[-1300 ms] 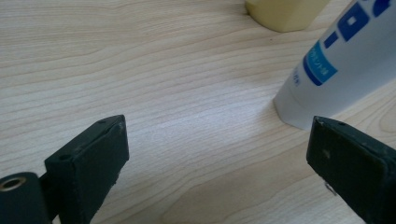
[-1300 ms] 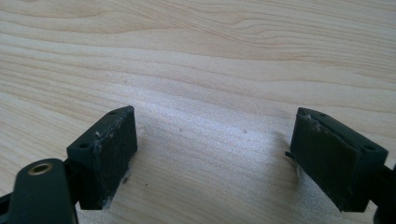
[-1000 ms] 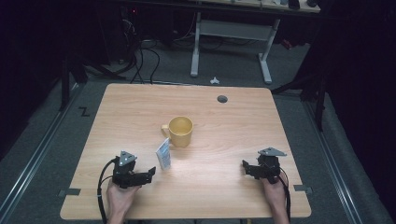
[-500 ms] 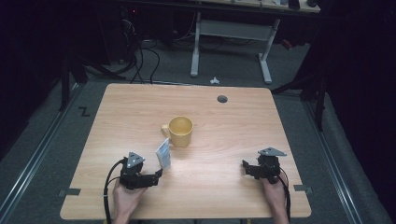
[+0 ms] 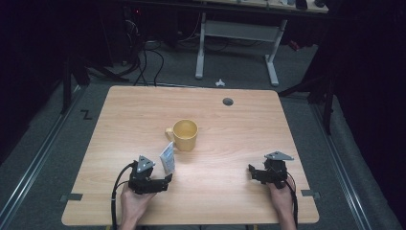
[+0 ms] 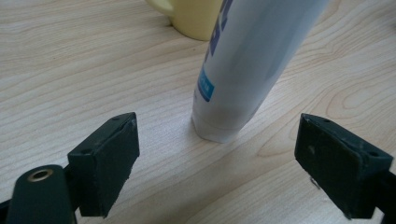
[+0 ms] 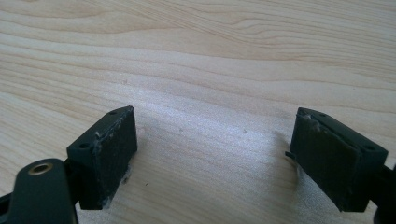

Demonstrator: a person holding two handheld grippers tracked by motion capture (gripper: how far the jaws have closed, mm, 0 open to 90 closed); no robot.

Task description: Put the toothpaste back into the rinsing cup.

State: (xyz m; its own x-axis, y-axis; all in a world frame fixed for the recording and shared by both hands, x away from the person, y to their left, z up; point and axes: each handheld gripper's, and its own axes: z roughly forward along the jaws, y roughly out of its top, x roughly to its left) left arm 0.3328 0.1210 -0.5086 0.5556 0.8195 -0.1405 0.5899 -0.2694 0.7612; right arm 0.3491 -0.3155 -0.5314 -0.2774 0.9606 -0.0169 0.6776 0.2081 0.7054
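Standing upright on its cap on the table, just near-left of the yellow mug: white tube. Facing it with jaws spread wide, not touching: left gripper. Resting near right, jaws also spread: right gripper.

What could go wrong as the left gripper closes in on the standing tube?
1. The tube stands tilted on its narrow cap; a nudge from one jaw of the open left gripper may topple it.
2. The mug sits just behind, so a falling tube could knock it.
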